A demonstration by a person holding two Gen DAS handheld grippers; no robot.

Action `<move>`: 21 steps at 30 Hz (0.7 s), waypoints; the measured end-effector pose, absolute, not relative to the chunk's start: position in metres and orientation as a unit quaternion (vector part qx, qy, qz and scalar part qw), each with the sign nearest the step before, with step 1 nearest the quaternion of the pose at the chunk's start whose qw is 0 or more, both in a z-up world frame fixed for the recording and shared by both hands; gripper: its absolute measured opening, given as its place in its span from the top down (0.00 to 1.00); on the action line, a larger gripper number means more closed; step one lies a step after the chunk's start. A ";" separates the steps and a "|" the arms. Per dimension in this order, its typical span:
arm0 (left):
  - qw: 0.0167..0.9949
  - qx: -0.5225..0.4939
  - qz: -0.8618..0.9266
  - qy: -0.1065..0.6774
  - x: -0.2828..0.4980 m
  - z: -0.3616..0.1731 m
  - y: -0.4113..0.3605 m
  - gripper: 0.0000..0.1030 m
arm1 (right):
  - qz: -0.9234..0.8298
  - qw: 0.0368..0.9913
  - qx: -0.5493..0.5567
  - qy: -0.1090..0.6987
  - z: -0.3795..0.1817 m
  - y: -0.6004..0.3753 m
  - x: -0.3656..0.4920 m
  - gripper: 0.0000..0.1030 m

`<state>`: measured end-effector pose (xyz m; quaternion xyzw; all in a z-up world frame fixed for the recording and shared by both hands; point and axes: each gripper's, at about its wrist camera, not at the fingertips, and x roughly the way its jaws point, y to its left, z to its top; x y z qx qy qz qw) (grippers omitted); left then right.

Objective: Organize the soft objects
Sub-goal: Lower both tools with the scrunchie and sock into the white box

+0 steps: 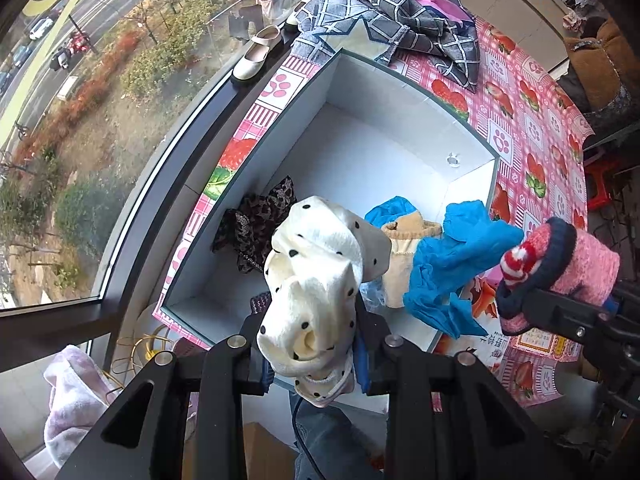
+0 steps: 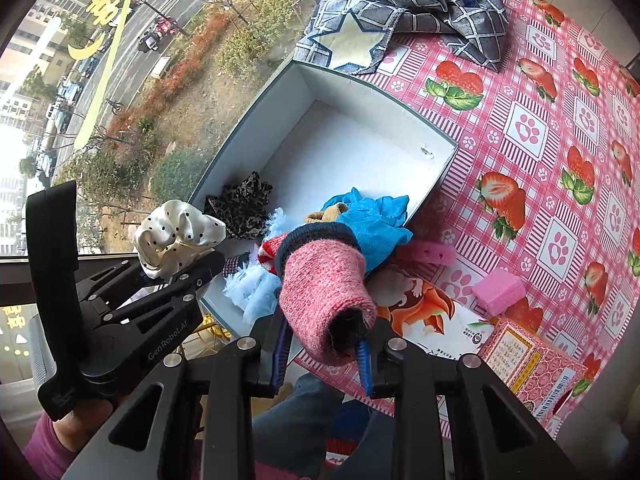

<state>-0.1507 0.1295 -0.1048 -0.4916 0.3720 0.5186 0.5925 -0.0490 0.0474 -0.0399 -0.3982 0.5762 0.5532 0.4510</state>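
Observation:
My left gripper is shut on a white polka-dot scrunchie, held above the near end of the white open box. My right gripper is shut on a pink knit sock with a navy cuff and red-white striped tip, over the box's near right corner. The sock also shows in the left wrist view, the scrunchie in the right wrist view. In the box lie a leopard-print scrunchie, a blue cloth and a tan sock.
The box sits on a pink strawberry tablecloth by a window. A grey checked cloth pile lies beyond it. A pink sponge, a printed packet and a pink carton lie near right. Shoes stand on the sill.

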 end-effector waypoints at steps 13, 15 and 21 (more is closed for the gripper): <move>0.589 -0.485 0.533 0.366 -0.166 -0.095 0.134 0.68 | 0.560 0.475 -0.358 0.577 -0.020 0.072 -0.031 0.72; 0.589 -0.486 0.532 0.365 -0.166 -0.095 0.135 0.68 | 0.559 0.482 -0.351 0.577 -0.016 0.076 -0.026 0.72; 0.595 -0.487 0.520 0.372 -0.158 -0.098 0.136 0.68 | 0.553 0.481 -0.352 0.582 -0.018 0.078 -0.026 0.72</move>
